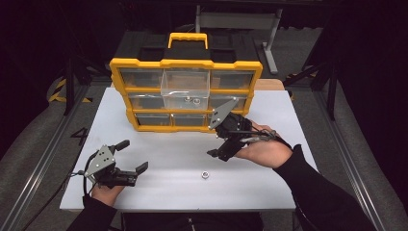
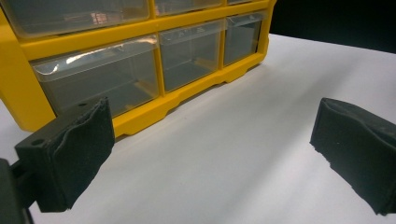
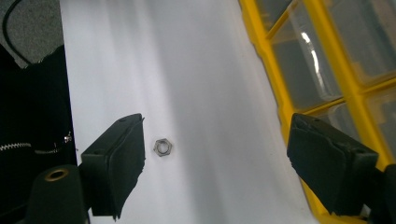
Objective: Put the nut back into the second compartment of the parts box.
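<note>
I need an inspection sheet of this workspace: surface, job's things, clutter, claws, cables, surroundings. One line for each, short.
Surface: white table, flat, bare in front of the organizer.
Job's things: one hex nut lies loose on the table near the front edge; yellow drawer organizer stands at the back, its middle drawer pulled out with small nuts inside.
Clutter: nothing seen.
Claws: left claw open, empty, low over the table; right claw open, empty, pointing down toward the nut, not touching it.
Cables: one black cable trails from the left claw off the table's left edge.
Surroundings: dark room, grey floor, metal frame rails beside the table.
</note>
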Action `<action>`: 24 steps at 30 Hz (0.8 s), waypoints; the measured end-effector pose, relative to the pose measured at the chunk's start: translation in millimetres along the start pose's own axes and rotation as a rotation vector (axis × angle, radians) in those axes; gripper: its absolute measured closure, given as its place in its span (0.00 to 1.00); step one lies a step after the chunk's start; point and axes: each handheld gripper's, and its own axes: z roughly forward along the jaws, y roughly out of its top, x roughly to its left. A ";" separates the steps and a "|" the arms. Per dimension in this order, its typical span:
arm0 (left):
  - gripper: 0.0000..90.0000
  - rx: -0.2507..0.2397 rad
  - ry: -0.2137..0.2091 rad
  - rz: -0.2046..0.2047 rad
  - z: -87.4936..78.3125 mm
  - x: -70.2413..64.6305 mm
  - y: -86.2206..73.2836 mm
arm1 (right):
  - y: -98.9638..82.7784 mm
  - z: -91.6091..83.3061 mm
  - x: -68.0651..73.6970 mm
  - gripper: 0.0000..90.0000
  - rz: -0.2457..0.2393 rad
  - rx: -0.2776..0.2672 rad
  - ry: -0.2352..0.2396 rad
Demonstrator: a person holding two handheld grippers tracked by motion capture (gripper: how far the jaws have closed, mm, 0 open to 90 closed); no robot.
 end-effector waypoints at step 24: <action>0.00 -0.002 0.002 0.001 -0.1 -0.2 0.0 | -28.9 83.4 19.3 0.22 -0.001 0.104 0.092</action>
